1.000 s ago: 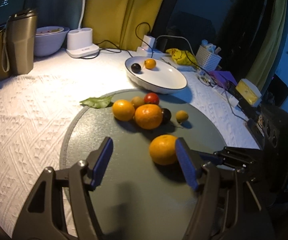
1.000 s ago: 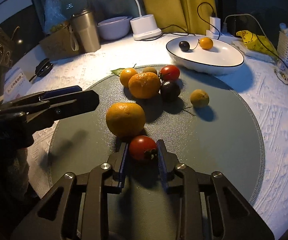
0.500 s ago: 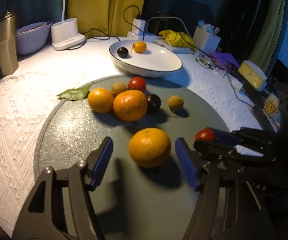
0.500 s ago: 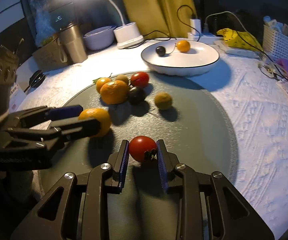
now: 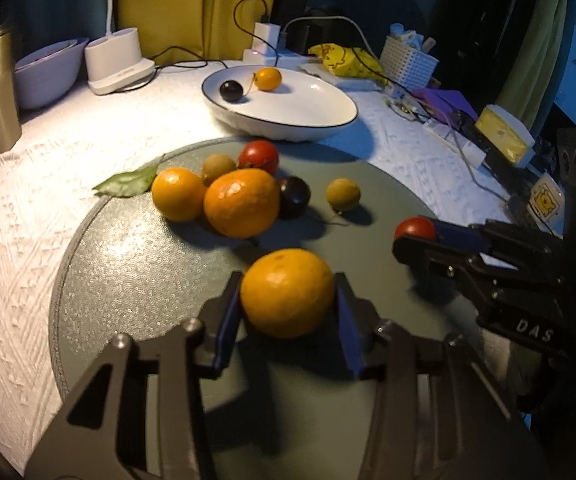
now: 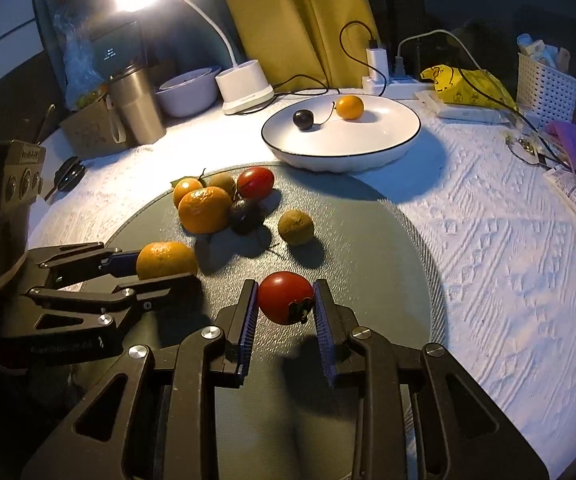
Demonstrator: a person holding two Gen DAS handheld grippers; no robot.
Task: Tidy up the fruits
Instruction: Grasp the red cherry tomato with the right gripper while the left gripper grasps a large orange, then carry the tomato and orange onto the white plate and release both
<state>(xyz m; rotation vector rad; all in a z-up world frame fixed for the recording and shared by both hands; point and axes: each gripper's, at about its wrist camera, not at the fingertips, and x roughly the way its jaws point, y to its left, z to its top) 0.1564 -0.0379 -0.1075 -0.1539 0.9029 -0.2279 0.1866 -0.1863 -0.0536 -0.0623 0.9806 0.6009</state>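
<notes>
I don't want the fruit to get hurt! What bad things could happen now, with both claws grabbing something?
1. The right claw pinches a soft red tomato; squeezing harder could split it.
2. The left claw has just been closing on a round orange, which might slip out and roll across the grey mat.
3. The two claws are close together, so they might bump on the way to the white plate.

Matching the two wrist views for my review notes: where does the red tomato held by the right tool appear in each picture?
Left wrist view: red tomato at right of centre, at the tip of the right tool.
Right wrist view: the tomato at lower centre, between the tool's blue pads.
Shared landmark: the white plate beyond the mat.
</notes>
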